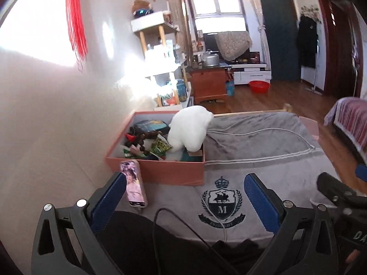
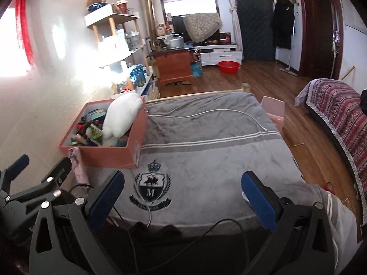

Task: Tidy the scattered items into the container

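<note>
Our left gripper (image 1: 185,192) and right gripper (image 2: 182,190) both hang with jaws wide and hold nothing. The phone (image 1: 134,184), pink-cased and printed with a portrait, stands on edge against the pink box (image 1: 160,171) at ten o'clock, touching our left finger; a nudge could topple it. The white plush (image 1: 190,130) overhangs the rim and may spill.
</note>
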### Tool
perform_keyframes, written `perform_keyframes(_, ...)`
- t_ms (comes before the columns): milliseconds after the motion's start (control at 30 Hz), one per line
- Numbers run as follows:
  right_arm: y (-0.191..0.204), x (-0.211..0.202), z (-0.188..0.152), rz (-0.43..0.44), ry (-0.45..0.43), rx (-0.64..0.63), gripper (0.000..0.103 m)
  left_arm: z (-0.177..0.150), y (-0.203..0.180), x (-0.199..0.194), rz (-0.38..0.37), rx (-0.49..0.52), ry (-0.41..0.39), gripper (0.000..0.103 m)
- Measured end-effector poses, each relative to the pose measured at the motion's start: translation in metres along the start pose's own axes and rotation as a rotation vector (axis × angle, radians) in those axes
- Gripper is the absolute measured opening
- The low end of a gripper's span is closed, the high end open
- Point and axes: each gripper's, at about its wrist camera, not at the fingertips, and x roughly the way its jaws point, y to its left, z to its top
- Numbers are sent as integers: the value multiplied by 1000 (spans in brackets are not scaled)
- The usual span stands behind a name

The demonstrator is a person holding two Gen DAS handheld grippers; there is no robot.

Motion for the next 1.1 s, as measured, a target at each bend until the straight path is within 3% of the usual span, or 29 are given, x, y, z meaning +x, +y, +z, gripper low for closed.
perform_keyframes(100, -2, -7, -7, 24, 5, 15, 102, -1, -1, -12, 24, 13, -3, 103)
perform_keyframes(400, -17, -33, -11, 15, -17, 49, 102, -2, -8, -36, -50, 9, -11, 103)
perform_keyframes(1100, -25, -35, -7, 18, -15, 59, 102, -4, -6, -43, -88, -37, 16, 103)
